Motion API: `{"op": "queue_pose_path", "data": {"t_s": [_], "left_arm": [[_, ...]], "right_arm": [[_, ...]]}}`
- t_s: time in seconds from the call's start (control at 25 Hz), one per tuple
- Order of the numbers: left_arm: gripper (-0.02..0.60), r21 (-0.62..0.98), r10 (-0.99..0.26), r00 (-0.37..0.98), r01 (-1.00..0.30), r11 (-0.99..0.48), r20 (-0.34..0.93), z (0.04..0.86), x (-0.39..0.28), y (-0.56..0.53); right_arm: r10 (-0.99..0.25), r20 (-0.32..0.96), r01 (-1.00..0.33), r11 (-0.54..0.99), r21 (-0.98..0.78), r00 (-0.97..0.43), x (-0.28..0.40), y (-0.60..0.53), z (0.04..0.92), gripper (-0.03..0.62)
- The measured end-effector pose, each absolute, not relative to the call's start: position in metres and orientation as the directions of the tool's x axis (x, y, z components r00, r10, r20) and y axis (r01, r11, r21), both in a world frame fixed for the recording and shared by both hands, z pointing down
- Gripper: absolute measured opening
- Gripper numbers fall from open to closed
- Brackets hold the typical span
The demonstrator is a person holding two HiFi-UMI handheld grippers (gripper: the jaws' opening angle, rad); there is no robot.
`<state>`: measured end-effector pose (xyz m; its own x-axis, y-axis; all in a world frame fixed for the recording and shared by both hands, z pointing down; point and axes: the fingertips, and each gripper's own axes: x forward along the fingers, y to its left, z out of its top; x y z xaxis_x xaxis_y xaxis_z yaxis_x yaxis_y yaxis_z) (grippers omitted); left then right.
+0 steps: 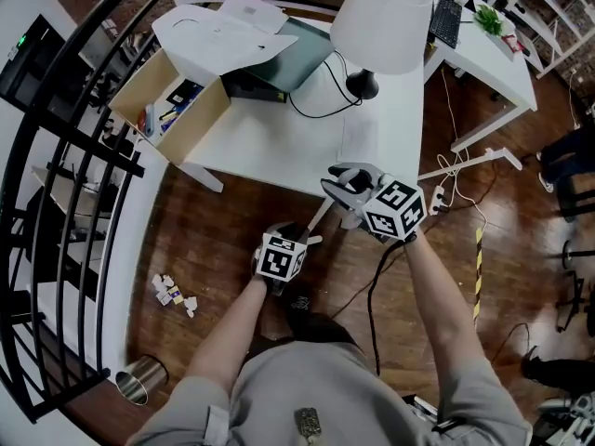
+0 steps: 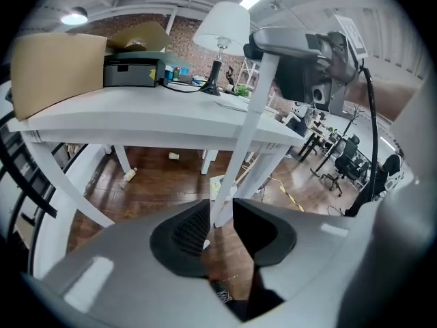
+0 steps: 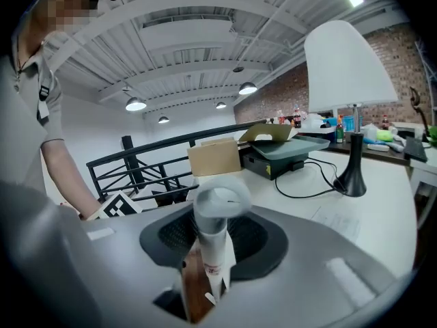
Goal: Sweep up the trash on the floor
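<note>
Off table [image 1: 270, 161] edge: broom handle [image 1: 318, 219], open floor [image 1: 214, 240]; trash [image 1: 175, 294] by railing [image 1: 79, 137].

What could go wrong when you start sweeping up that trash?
The broom pole stands right by the table edge, so a big swing might knock the lamp. A power strip lies on the floor nearby and could snag the broom. The trash is small bits, which may scatter.

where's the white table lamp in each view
Head view: lamp at the top, right of centre.
Left gripper view: lamp at top centre.
Right gripper view: lamp at upper right.
Shared landmark: the cardboard box, in all three.
</note>
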<state>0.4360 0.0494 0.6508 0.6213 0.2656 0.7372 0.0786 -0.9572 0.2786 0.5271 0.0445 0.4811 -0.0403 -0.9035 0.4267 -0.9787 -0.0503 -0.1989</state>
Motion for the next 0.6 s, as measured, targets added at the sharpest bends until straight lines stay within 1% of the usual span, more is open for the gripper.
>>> {"op": "queue_pose_path", "data": {"t_s": [0.08, 0.4, 0.6], "left_arm": [[0.11, 0.28, 0.272, 0.617, 0.085, -0.956, 0.739, 0.651, 0.437, 0.053], [0.107, 0.283, 0.29, 0.608, 0.111, -0.953, 0.739, 0.65, 0.431, 0.066], [0.106, 0.288, 0.287, 0.624, 0.102, -0.952, 0.727, 0.644, 0.425, 0.062]], "right_arm": [[-0.905, 0.425, -0.977, -0.078, -0.197, -0.013, 0.53, 0.051, 0.482, 0.13], [-0.895, 0.432, -0.961, -0.208, -0.182, 0.112, 0.545, 0.078, 0.486, 0.13], [-0.898, 0.4, -0.947, -0.269, -0.177, 0.18, 0.55, 0.088, 0.474, 0.205]]}}
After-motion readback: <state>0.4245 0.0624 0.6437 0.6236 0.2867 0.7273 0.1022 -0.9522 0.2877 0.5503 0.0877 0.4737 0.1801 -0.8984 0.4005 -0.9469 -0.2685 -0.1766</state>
